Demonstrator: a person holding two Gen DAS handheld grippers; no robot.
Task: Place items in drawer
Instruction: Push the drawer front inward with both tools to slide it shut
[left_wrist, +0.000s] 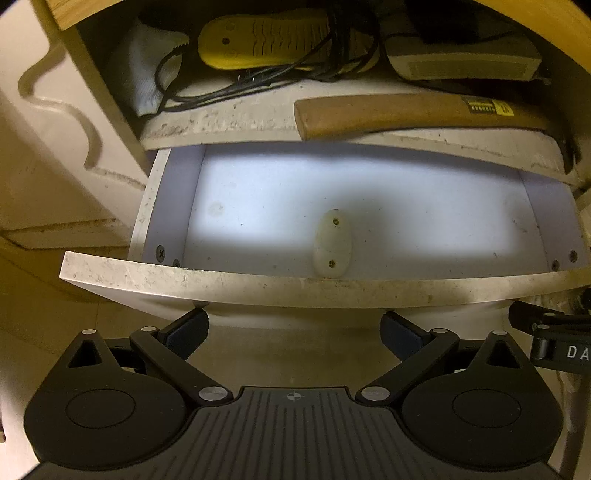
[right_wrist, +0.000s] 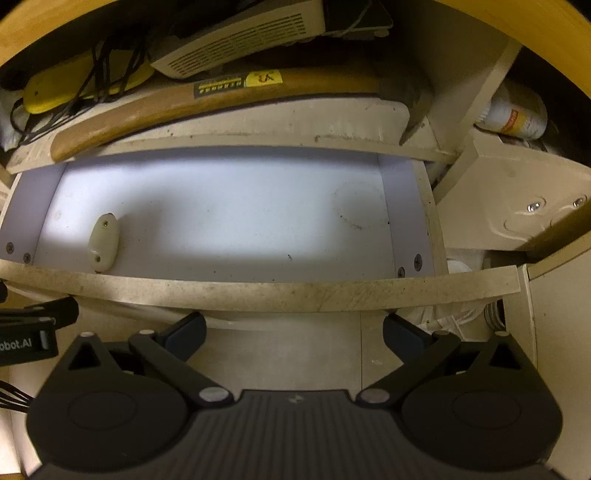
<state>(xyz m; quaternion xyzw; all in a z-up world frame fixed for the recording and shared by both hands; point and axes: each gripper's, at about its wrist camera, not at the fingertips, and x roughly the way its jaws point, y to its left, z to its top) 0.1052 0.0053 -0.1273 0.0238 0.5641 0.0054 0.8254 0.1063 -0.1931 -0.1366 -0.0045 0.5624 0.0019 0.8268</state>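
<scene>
A white drawer (left_wrist: 258, 286) stands pulled open under a shelf; its lit floor holds nothing but a small oval fitting (left_wrist: 331, 243) screwed near the front. It also shows in the right wrist view (right_wrist: 258, 291). On the shelf above lie a wooden-handled hammer (left_wrist: 406, 114), a yellow device (left_wrist: 258, 38) with black cables, and a beige box (left_wrist: 461, 61). My left gripper (left_wrist: 293, 332) is open and empty just in front of the drawer's front panel. My right gripper (right_wrist: 293, 332) is open and empty beside it, to the right.
A white cloth (left_wrist: 144, 77) sits at the shelf's left. In the right wrist view a second drawer (right_wrist: 517, 192) juts out at the right, with a white bottle (right_wrist: 517, 114) behind it. Tiled floor lies below the grippers.
</scene>
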